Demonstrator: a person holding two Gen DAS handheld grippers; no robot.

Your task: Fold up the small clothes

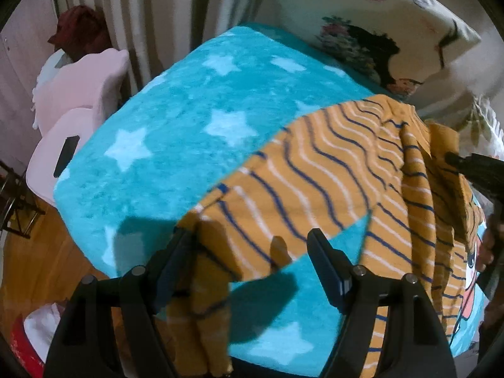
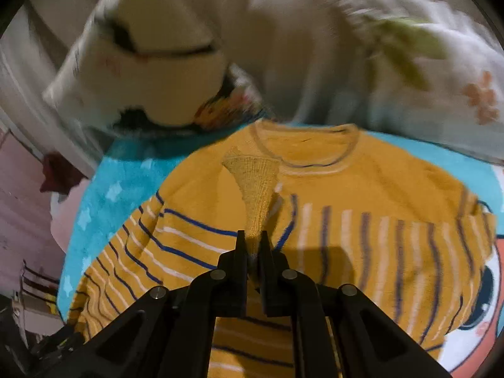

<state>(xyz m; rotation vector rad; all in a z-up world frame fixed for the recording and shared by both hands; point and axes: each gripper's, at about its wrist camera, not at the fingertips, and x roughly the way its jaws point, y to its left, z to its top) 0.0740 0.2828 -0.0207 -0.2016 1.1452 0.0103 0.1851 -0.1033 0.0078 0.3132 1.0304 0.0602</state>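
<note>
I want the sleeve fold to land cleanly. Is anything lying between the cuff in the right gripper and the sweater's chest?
Nothing visible. The right gripper pinches the sleeve cuff above the striped sweater, whose chest below the collar lies bare. The pillows sit beyond the collar.

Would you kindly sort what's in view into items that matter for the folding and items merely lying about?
Part of the job:
striped yellow sweater
right tongs, shut on its cuff
left tongs, open
star blanket underneath

Just lying about:
printed pillow
pink chair
dark red cap
</note>
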